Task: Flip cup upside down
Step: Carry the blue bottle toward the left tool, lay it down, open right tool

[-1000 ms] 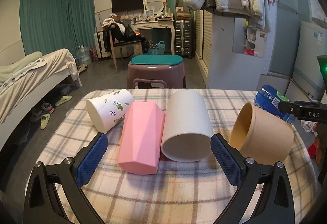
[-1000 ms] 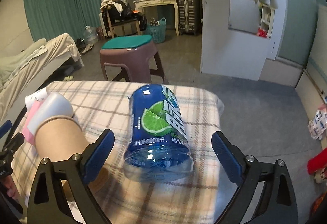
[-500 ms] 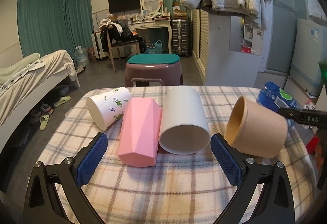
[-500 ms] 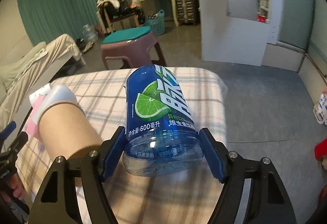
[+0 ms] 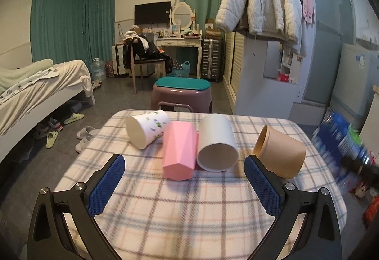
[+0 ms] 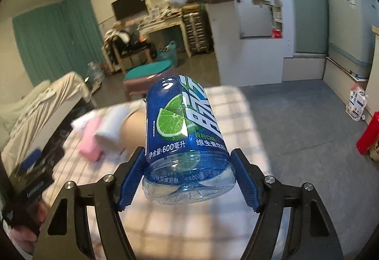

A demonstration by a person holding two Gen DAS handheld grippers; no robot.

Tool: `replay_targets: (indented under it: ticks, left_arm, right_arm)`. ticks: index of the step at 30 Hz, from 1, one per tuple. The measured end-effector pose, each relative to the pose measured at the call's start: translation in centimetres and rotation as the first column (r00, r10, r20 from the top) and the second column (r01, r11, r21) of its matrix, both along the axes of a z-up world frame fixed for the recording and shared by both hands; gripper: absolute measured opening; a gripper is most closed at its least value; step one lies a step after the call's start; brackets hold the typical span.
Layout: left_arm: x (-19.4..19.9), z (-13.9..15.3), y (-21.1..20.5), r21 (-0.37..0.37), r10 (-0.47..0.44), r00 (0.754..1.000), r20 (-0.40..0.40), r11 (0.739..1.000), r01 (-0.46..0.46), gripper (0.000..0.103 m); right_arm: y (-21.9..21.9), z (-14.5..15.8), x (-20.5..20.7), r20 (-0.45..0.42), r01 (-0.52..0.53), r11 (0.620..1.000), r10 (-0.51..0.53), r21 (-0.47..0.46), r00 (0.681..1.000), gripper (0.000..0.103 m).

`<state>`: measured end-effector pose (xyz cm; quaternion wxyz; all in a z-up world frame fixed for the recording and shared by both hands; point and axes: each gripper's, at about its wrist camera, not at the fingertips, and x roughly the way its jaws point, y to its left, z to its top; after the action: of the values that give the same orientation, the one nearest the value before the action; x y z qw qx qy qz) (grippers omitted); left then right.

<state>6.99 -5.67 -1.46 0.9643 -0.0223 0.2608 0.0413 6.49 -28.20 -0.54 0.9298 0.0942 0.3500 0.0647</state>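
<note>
A blue plastic cup point(image 6: 186, 141) cut from a drink bottle, with a lime on its label, is lifted off the table and tilted, and my right gripper point(image 6: 187, 177) is shut on its wide end. In the left wrist view this blue cup point(image 5: 341, 141) is a blur at the right edge. My left gripper point(image 5: 183, 184) hangs open above the near part of the checked tablecloth point(image 5: 189, 212), holding nothing. Beyond it several cups lie on their sides: a white leaf-print cup point(image 5: 146, 128), a pink faceted cup point(image 5: 181, 149), a plain white cup point(image 5: 216, 141) and a brown paper cup point(image 5: 279, 151).
A purple stool with a teal seat point(image 5: 181, 91) stands just past the table's far edge. A bed point(image 5: 40, 87) lies to the left, a white cabinet point(image 5: 263, 79) to the right. A red object point(image 6: 368, 134) stands on the floor at the right.
My right gripper closed on the blue cup, then lifted it off the table and tilted it. The left gripper drew back and rose slightly, staying open.
</note>
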Motion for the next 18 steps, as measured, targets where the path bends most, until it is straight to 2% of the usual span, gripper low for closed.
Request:
replay_targets:
  ticks: [7, 13, 18]
  left_arm:
    - [-3.5, 0.4, 4.0, -0.011, 0.030, 0.999, 0.039, 0.999, -0.030, 0.103]
    - [-4.9, -1.2, 7.1, -0.006, 0.021, 1.000, 0.023, 1.000, -0.021, 0.103]
    - [-5.1, -2.6, 9.9, -0.020, 0.020, 1.000, -0.002, 1.000, -0.020, 0.103]
  right_arm:
    - [7.5, -2.8, -1.5, -0.110, -0.054, 0.998, 0.057, 0.026, 0.992, 0.072]
    - [12.4, -4.8, -2.0, -0.128, -0.023, 1.000, 0.025, 0.015, 0.991, 0.072]
    - [15.5, -5.7, -0.4, -0.137, 0.004, 0.999, -0.009, -0.033, 0.991, 0.073]
